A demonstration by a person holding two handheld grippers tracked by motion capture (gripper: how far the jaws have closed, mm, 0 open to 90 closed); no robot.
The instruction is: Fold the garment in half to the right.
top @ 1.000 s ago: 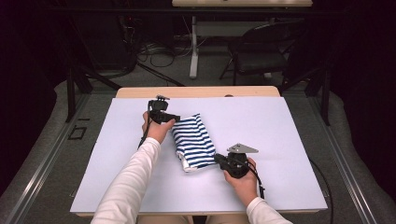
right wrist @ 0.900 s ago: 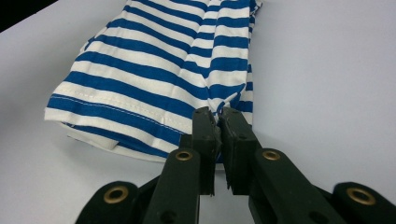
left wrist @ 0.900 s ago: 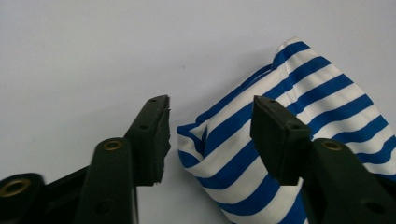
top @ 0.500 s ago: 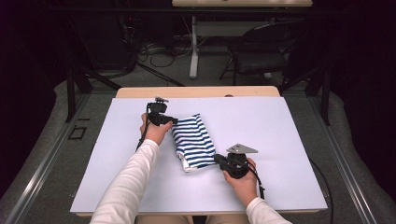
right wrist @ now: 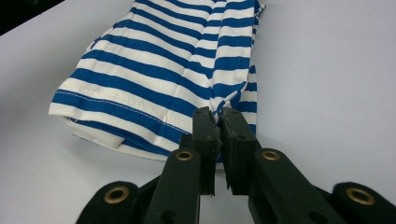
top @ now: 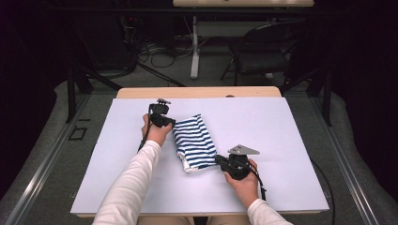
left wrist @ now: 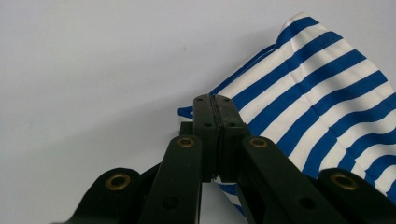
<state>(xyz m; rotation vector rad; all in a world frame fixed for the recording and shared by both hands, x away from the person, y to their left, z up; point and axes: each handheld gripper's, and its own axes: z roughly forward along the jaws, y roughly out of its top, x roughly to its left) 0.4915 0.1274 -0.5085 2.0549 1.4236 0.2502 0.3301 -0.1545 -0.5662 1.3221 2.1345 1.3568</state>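
Fingers pinched on striped cloth

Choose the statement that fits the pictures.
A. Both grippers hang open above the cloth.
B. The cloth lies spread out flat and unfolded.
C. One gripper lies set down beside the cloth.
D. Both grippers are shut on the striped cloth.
D: the left gripper and the right gripper each pinch an edge of the folded striped cloth.

- A folded striped cloth lay between the two grippers on the white table.
- The left gripper touched its far left corner.
- The right gripper met its near right edge.
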